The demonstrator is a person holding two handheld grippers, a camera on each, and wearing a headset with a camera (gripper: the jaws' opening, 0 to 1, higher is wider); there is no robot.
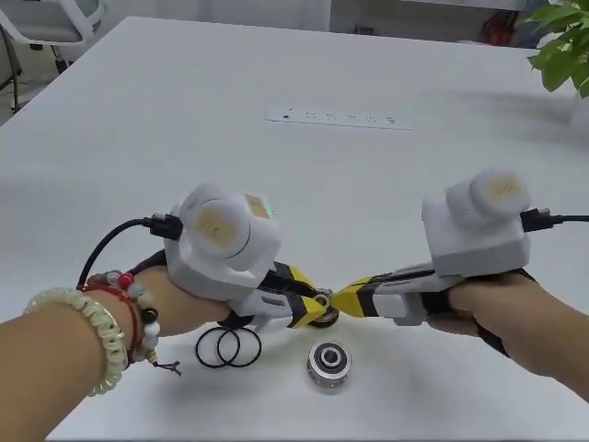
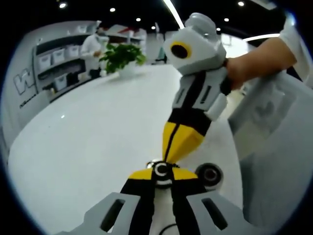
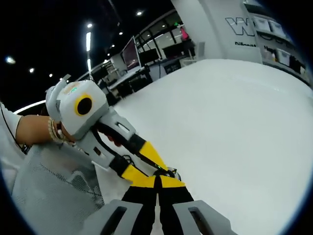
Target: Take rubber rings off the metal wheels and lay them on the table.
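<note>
My left gripper (image 1: 317,309) reaches in from the left and is shut on a small metal wheel (image 1: 328,317) just above the white table (image 1: 276,184). My right gripper (image 1: 341,299) comes from the right, its yellow tips pinched together at that wheel's rim, on its black rubber ring. The left gripper view has its own jaws closed round the wheel (image 2: 161,168), with the right gripper (image 2: 167,155) pointing down onto it. A second metal wheel (image 1: 329,360) stands free on the table. Two black rubber rings (image 1: 228,347) lie flat under my left hand.
A white power strip (image 1: 338,118) lies further back on the table. A green plant (image 1: 563,46) stands at the far right corner. A black cable (image 1: 115,239) trails from the left gripper. A person (image 2: 93,44) stands by shelves far off.
</note>
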